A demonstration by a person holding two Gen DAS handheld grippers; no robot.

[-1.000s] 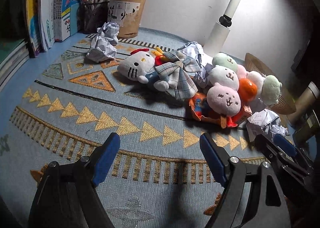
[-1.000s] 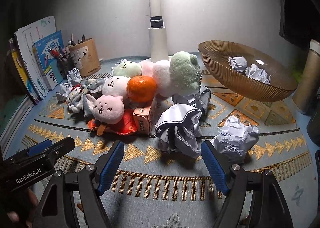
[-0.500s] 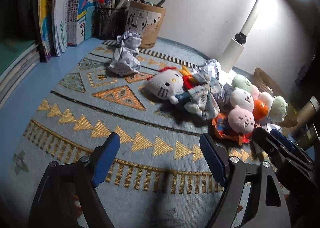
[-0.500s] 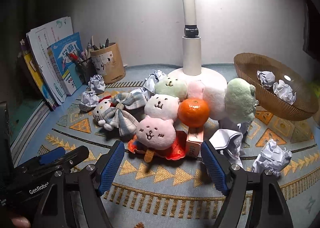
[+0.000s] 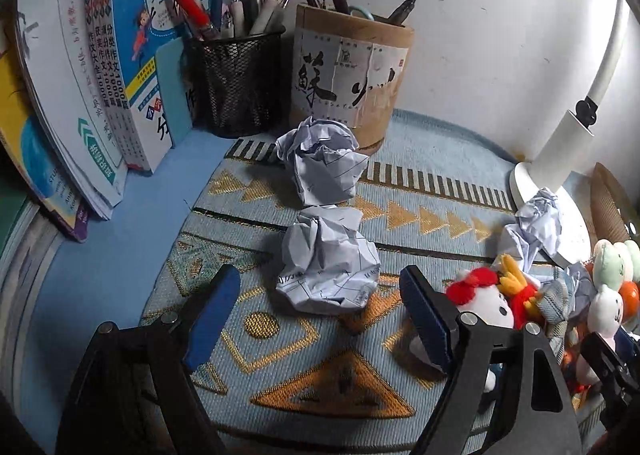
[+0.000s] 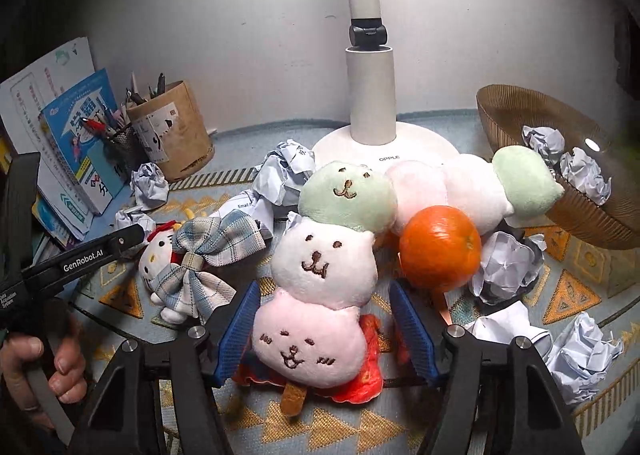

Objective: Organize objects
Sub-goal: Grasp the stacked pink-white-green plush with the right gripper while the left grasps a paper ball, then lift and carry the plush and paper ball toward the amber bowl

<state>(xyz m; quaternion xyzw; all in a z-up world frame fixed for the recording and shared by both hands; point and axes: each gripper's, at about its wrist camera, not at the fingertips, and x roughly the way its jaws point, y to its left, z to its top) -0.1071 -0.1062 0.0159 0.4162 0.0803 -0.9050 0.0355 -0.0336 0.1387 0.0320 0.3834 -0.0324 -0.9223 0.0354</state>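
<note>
The right hand-held gripper (image 6: pixel 324 329), jaws just closing but not yet clenched, straddled the pink plush (image 6: pixel 310 339), whose long axis ran far-near.

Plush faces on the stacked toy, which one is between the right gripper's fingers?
The pink face at the bottom, nearest the camera; the white face and green face lie beyond the right gripper.

A woven, matt cloth mat (image 5: pixel 280 335) with golden thread patterns was seen under everything. Crumpled lined paper (image 5: pixel 326 267) looked creased and dull. The pen holder (image 5: pixel 236 83) was made of black wire mesh, the round pot (image 5: pixel 348 71) of pale wood with a paper label. The stacked plush toy (image 6: pixel 320 275) appeared soft and fuzzy, the orange (image 6: pixel 440 251) glossy and finely pitted. The bowl (image 6: pixel 516 111) was ribbed and brown.
</note>
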